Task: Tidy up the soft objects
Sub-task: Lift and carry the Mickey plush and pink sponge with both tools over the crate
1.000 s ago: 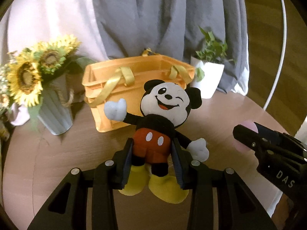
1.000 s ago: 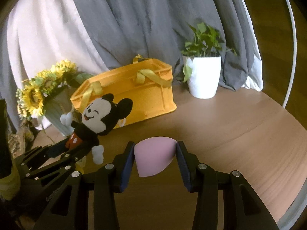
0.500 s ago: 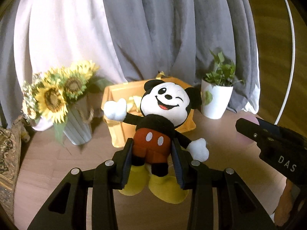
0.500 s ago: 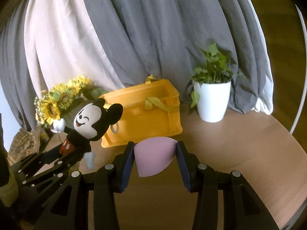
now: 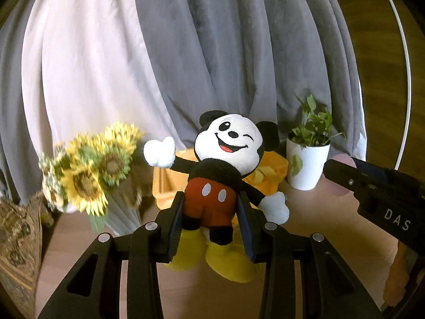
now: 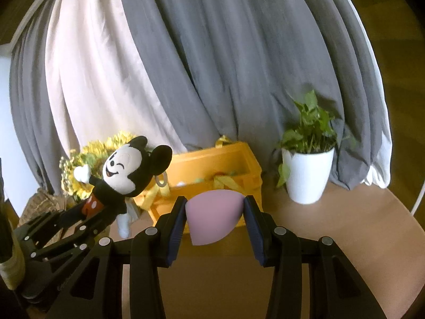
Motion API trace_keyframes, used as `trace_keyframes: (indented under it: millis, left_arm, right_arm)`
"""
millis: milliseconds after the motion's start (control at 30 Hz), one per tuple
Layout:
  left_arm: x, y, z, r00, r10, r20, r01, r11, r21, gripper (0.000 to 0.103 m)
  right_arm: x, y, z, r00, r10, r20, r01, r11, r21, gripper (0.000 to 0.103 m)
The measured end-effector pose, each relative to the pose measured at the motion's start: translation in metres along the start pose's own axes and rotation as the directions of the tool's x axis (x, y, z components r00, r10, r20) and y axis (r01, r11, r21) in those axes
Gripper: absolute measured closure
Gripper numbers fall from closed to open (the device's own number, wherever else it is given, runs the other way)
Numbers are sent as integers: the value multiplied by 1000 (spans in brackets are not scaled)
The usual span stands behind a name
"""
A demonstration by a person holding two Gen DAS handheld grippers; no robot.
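My left gripper [image 5: 209,212] is shut on a Mickey Mouse plush [image 5: 220,175], gripped at its red shorts and held in the air; it also shows in the right wrist view [image 6: 122,175]. My right gripper [image 6: 213,218] is shut on a pink teardrop sponge [image 6: 212,220], held up in front of the orange storage basket [image 6: 212,164]. The basket stands on the round wooden table [image 6: 332,239] and holds some items I cannot make out. In the left wrist view the basket [image 5: 271,170] is mostly hidden behind the plush, and the right gripper [image 5: 372,186] shows at the right edge.
A vase of sunflowers [image 5: 90,175] stands left of the basket. A white pot with a green plant [image 6: 308,175] stands right of it. Grey and white curtains [image 6: 186,66] hang behind. A woven patterned item [image 5: 16,239] lies at the far left.
Both grippers have risen and drawn back with their loads; the basket, plant and sunflowers now look lower and farther away. Both grips are unchanged.
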State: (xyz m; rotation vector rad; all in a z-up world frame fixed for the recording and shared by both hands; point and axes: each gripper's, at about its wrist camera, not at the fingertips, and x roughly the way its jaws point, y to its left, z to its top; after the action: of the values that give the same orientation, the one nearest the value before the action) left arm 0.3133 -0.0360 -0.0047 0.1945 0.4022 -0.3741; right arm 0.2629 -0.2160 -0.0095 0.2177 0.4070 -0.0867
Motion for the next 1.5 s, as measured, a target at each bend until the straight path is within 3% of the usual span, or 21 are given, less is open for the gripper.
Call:
trace_keyframes:
  millis: [467,900,1500]
  left_arm:
    - [30,26,39,998,-24,60,18,996,91,65]
    - [76,42,62,995,-81,62,72,987,143,65]
    - [177,37,61,991,-126,-33,130,971,202,65]
  right_arm:
    - [25,18,37,997,1,78,-2,1000,15,58]
    - [67,29,58,997,-8,79,7,1000,11,58]
    - [153,12,69,998,-55,20,55,998,29,58]
